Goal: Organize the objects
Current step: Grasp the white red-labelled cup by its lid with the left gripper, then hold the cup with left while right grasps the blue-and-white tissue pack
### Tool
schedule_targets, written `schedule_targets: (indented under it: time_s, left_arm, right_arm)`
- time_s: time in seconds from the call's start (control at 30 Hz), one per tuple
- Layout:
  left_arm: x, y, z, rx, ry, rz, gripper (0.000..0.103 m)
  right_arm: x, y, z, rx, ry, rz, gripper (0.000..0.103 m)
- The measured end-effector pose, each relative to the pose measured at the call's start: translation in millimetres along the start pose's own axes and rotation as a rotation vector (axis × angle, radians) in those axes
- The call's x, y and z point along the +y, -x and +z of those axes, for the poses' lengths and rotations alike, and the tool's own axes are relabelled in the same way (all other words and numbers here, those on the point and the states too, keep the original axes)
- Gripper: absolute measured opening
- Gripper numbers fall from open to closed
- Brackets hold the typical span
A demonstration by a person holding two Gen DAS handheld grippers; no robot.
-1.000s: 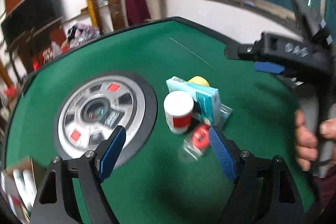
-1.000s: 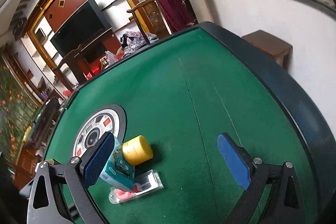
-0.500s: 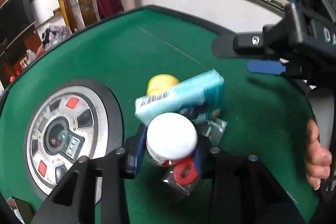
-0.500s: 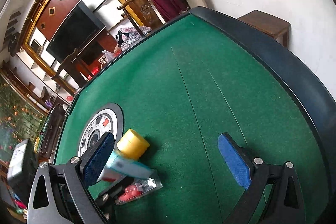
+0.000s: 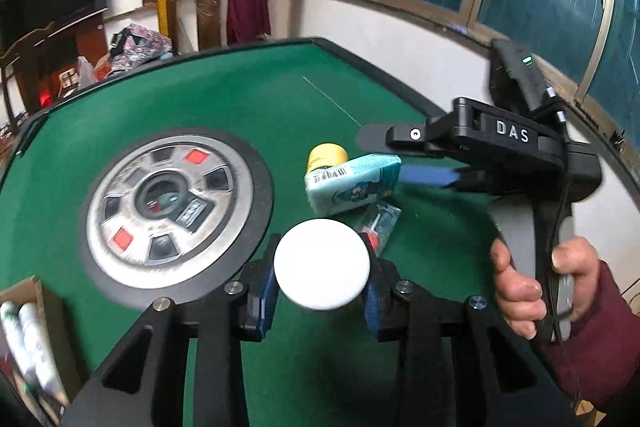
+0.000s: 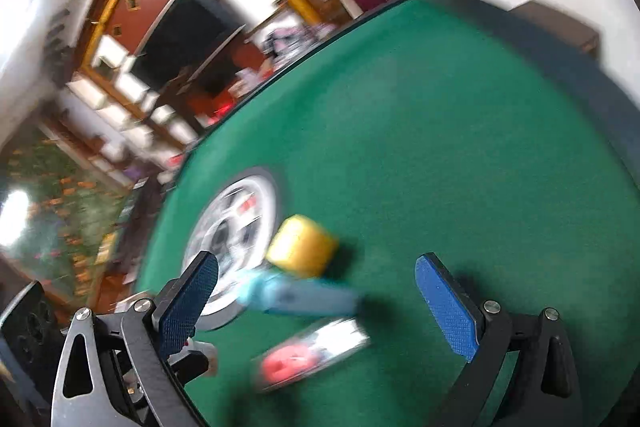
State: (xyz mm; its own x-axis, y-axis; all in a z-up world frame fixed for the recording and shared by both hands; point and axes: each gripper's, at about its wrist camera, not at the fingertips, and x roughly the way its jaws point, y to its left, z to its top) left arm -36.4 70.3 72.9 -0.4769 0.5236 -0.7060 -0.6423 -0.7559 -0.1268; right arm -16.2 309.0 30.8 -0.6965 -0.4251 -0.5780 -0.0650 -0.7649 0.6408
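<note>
My left gripper [image 5: 320, 289] is shut on a white-lidded cup [image 5: 322, 263] and holds it above the green table [image 5: 240, 107]. Only the cup's lid shows. Beyond it lie a teal tissue pack [image 5: 352, 183], a yellow jar [image 5: 326, 157] and a clear packet [image 5: 382, 221] with something red inside. My right gripper [image 5: 400, 157] comes in from the right, held by a hand [image 5: 520, 287]. In the blurred right wrist view this gripper [image 6: 316, 263] is open, its blue pads either side of the tissue pack [image 6: 300, 297], the yellow jar [image 6: 302, 247] and the packet [image 6: 308, 353], touching none.
A round silver-and-black hub [image 5: 168, 203] is set into the table's middle, left of the objects. A cardboard box [image 5: 24, 327] with white tubes sits at the lower left. The table's dark rim [image 5: 380, 67] runs along the far side, with a wall and windows behind.
My left gripper went from open to shut on the white cup and raised it off the felt. My right gripper sank closer to the tissue pack and yellow jar.
</note>
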Motion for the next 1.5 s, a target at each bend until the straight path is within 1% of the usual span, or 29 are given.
schedule_targets:
  time_s: [0.03,0.1,0.13,0.2,0.23,0.27,0.37,0.43,0.53,0.67,0.73,0.83,0.93,1.07,1.23,1.5]
  left_arm:
    - [0.6,6.9,-2.4,-0.006,0.005,0.002,0.034]
    - [2.7,23.8,-9.2,-0.021,0.024,0.005,0.034]
    - [4.4,30.1,-13.0,-0.024,0.036,0.012,0.034]
    - [7.0,39.9,-21.8,-0.027,0.060,0.038,0.034]
    - [10.0,44.1,-27.9,-0.023,0.075,0.051,0.034]
    - [11.8,45.5,-31.4,-0.021,0.089,0.056,0.034]
    - [21.3,53.4,-43.7,-0.014,0.148,0.050,0.034]
    - [22.4,55.8,-51.0,-0.017,0.170,0.054,0.034]
    - [20.6,58.7,-58.7,-0.022,0.185,0.068,0.034]
    - [13.6,63.5,-65.3,-0.027,0.165,0.103,0.034]
    - [14.2,64.3,-66.8,-0.026,0.166,0.106,0.034]
    - [16.9,63.8,-69.3,-0.023,0.180,0.108,0.034]
    - [18.6,62.3,-71.8,-0.016,0.195,0.107,0.034]
    - [20.9,62.1,-74.0,-0.013,0.206,0.107,0.034]
    - [23.3,63.2,-75.8,-0.016,0.215,0.109,0.034]
    - [29.3,62.5,-79.8,-0.012,0.237,0.111,0.034]
  right_arm:
    - [4.2,-4.1,-3.0,0.046,0.006,0.084,0.102]
    - [14.8,-9.5,-8.7,0.120,0.038,0.214,0.102]
    - [23.8,-13.2,-13.2,0.176,0.063,0.307,0.102]
    - [29.5,-15.1,-19.7,0.212,0.080,0.370,0.102]
    - [31.4,-15.4,-22.0,0.215,0.089,0.364,0.102]
    - [31.2,-15.1,-24.1,0.205,0.097,0.330,0.102]
    - [26.8,-10.3,-25.2,0.135,0.120,0.158,0.102]
    - [25.8,-6.0,-23.3,0.078,0.144,0.047,0.102]
    - [34.7,-0.1,-24.8,0.008,0.211,-0.091,0.102]
    - [47.2,2.1,-28.3,-0.043,0.304,-0.238,0.102]
    - [53.1,2.4,-33.9,-0.059,0.359,-0.303,0.102]
    - [60.5,1.0,-38.7,-0.076,0.426,-0.370,0.102]
    - [66.4,-2.9,-40.0,-0.086,0.484,-0.414,0.102]
    - [74.6,-5.3,-46.5,-0.092,0.543,-0.449,0.102]
    - [85.5,-12.8,-53.3,-0.088,0.586,-0.474,0.102]
    - [85.6,-19.5,-55.3,-0.073,0.603,-0.491,0.102]
